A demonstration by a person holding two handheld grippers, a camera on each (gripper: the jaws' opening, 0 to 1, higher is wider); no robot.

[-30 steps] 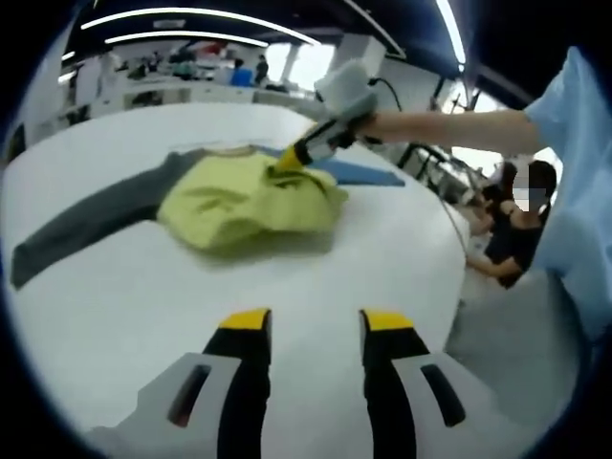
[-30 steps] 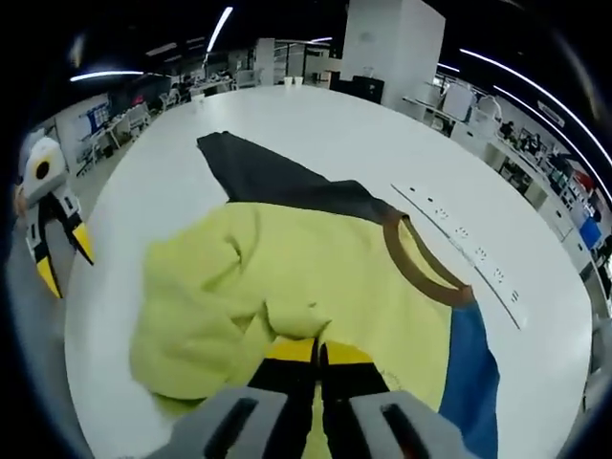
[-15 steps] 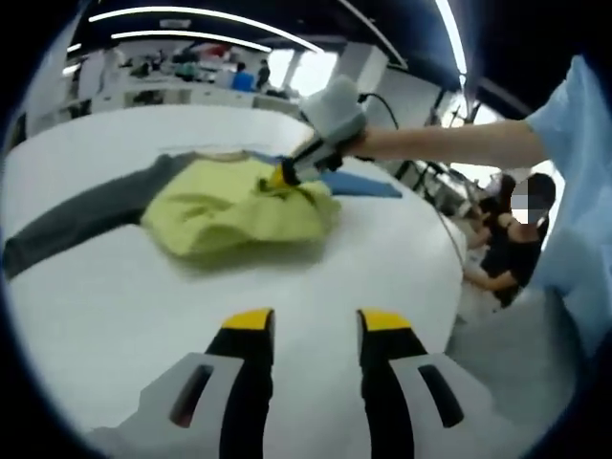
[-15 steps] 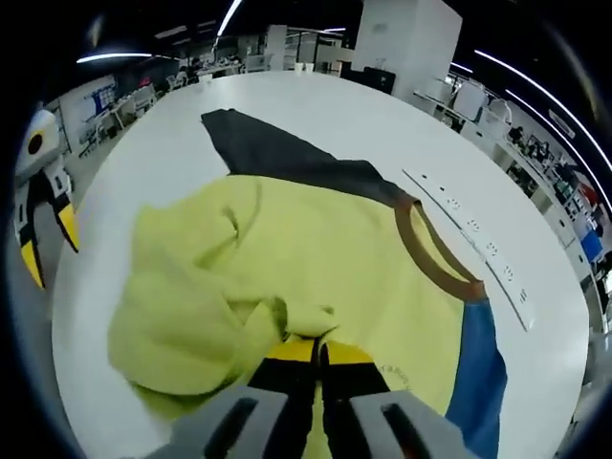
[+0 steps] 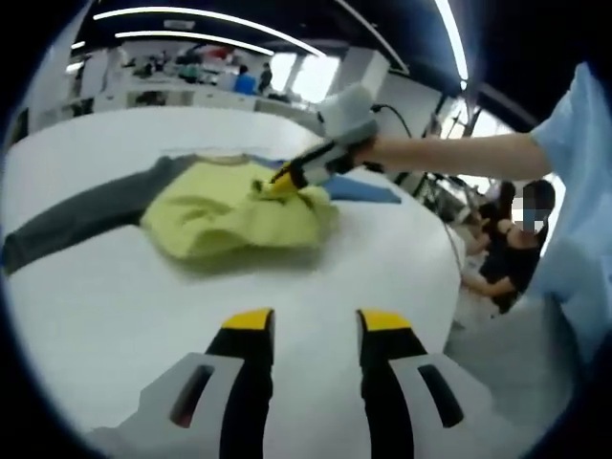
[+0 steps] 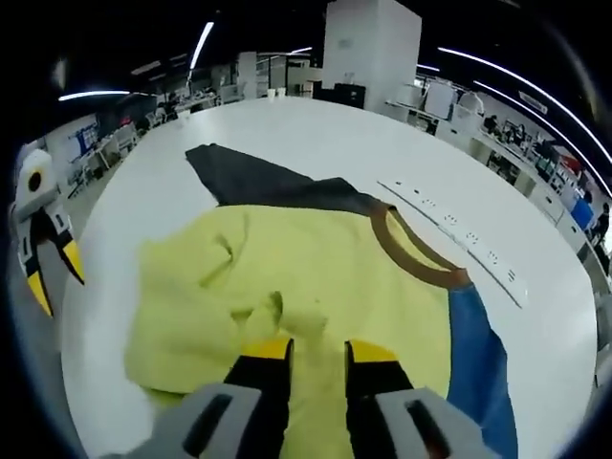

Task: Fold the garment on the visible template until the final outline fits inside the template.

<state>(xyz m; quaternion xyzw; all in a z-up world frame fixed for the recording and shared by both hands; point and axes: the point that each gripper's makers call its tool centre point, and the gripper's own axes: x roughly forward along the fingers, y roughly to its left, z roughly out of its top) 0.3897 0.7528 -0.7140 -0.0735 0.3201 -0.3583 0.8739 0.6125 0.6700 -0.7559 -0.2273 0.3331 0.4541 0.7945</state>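
While the left tool (image 5: pixel 311 320) hovers with jaws apart over the near white surface (image 5: pixel 115 296), the right tool (image 6: pixel 318 350) stands narrowly parted above the bunched yellow garment (image 6: pixel 287 277) lying mid-surface.

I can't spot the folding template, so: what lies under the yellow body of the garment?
Around the yellow body only the white table shows, with the grey sleeve and blue sleeve spread on it. Whatever lies beneath the yellow fabric, template included, is covered.

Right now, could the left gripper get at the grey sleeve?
Probably yes: the left gripper hangs open over bare table, and nothing lies between it and the grey sleeve.
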